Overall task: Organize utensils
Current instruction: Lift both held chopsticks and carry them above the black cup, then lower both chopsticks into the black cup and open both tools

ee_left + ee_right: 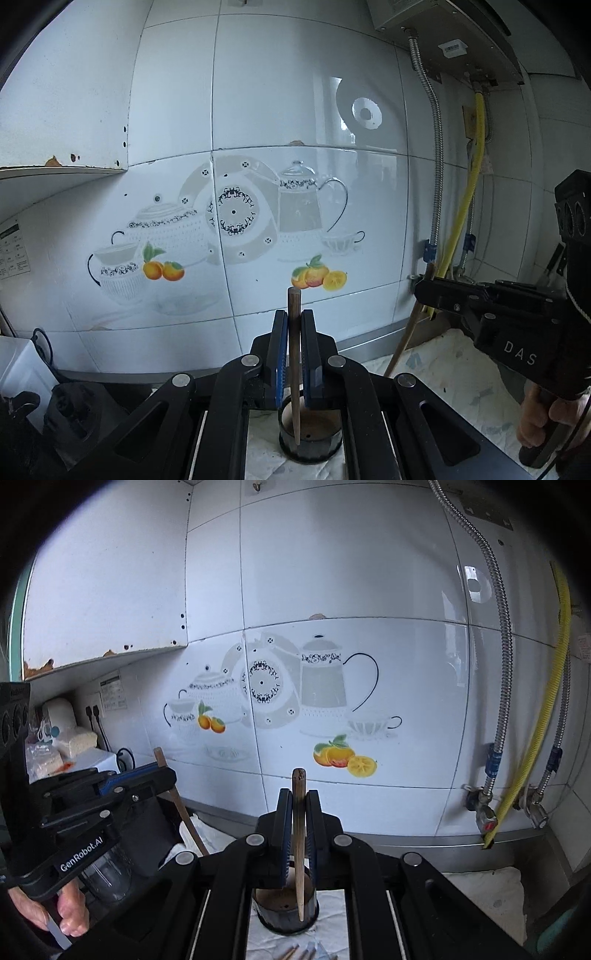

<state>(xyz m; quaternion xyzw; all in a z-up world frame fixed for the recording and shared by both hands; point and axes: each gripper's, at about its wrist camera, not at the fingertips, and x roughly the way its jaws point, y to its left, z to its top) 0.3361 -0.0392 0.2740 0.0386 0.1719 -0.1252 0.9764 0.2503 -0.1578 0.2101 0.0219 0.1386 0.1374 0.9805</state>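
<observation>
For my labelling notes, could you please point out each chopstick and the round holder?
Left chopstick (294, 350), left wrist view, mid-shaft.
Right chopstick (299, 834), right wrist view, mid-shaft.
Holder (310, 448), left wrist view, front wall.

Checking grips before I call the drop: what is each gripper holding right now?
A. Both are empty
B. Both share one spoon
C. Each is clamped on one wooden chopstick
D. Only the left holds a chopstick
C: the left gripper pinches a wooden chopstick, and the right gripper pinches another chopstick, both above the dark round holder.
</observation>
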